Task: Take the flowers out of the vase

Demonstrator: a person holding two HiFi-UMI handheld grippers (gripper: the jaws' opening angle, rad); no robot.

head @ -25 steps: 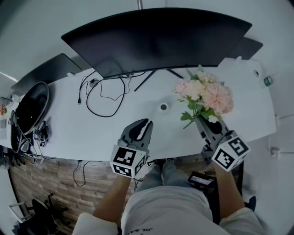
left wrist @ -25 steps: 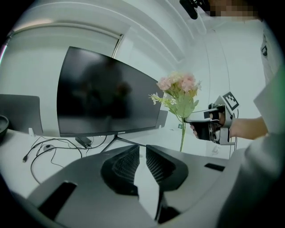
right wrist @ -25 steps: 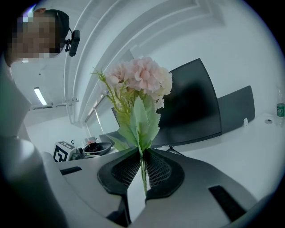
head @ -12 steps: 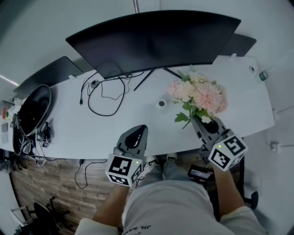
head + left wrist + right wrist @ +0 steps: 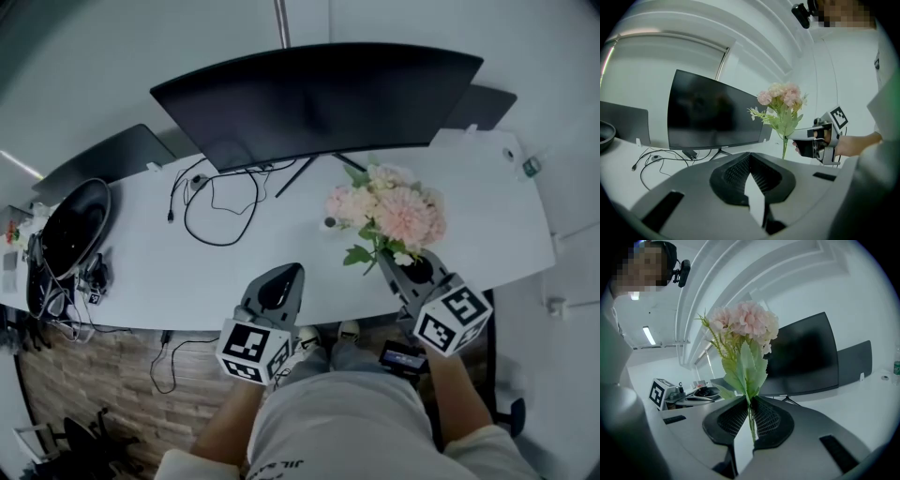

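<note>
The right tool (image 5: 750, 404) is clamped on the green stem of the pink flowers (image 5: 392, 208), holding the bunch upright above the white surface (image 5: 187, 272), in front of the monitor (image 5: 319, 94); the left tool (image 5: 751, 161) has its jaws together, empty.

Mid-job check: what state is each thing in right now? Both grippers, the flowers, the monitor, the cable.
right gripper: shut on the flowers' stem.
left gripper: shut, nothing between its jaws.
flowers: upright, held off the desk by the stem.
monitor: screen dark.
cable: lying in a loose loop on the desk.
</note>
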